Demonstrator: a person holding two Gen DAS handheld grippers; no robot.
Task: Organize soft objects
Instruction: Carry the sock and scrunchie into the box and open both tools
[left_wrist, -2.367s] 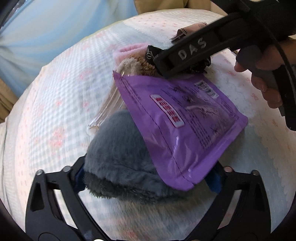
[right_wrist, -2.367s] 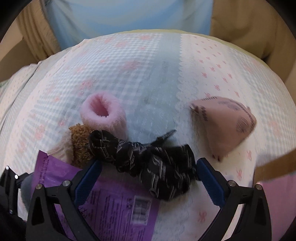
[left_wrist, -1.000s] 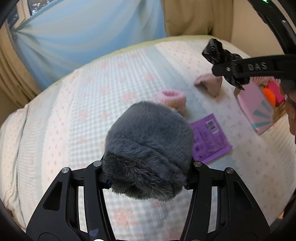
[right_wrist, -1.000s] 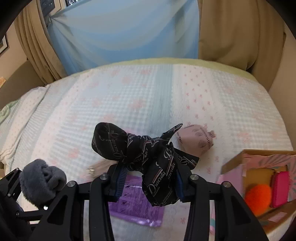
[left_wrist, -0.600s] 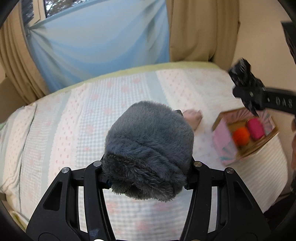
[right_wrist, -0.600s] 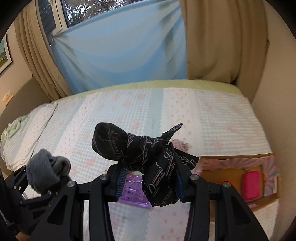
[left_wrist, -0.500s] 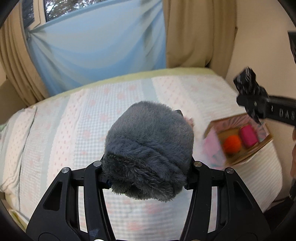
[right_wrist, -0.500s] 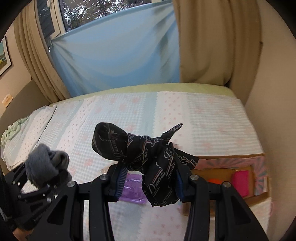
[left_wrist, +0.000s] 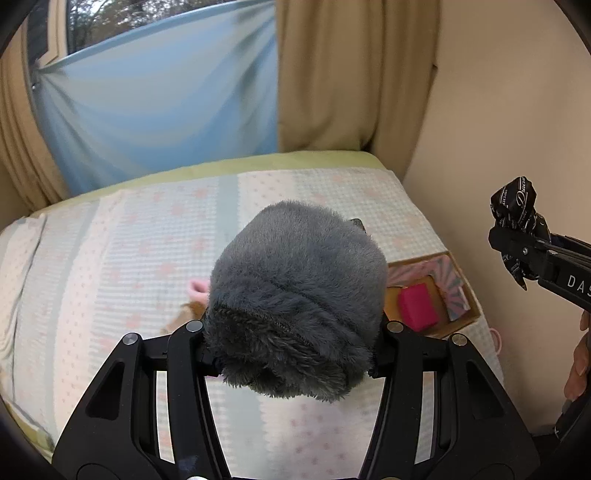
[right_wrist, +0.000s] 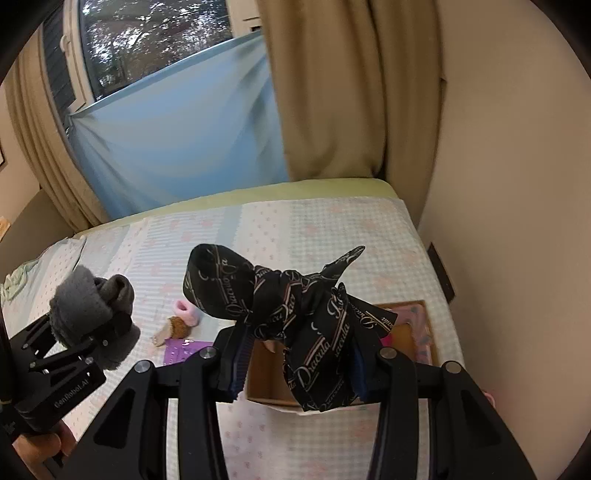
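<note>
Right tool (right_wrist: 295, 363) clamps black "Dracula" scarf (right_wrist: 291, 310) – left tool (left_wrist: 291, 345) clamps grey plush (left_wrist: 295, 295)

Grey plush item (left_wrist: 295, 295): long fuzzy pile, matt. Black scarf (right_wrist: 295, 317): thin smooth cloth, slight sheen, printed script. Left hand-held gripper (left_wrist: 291, 343), right hand-held gripper (right_wrist: 299, 358): matt black plastic, metal screw heads, ribbed blue pads. Bed (right_wrist: 332, 236): waffle-textured cloth cover, matt. Box (right_wrist: 424, 332): cardboard, matt. Purple pouch (right_wrist: 181, 350): glossy plastic. Pink sock (right_wrist: 188, 312): fluffy knit.
</note>
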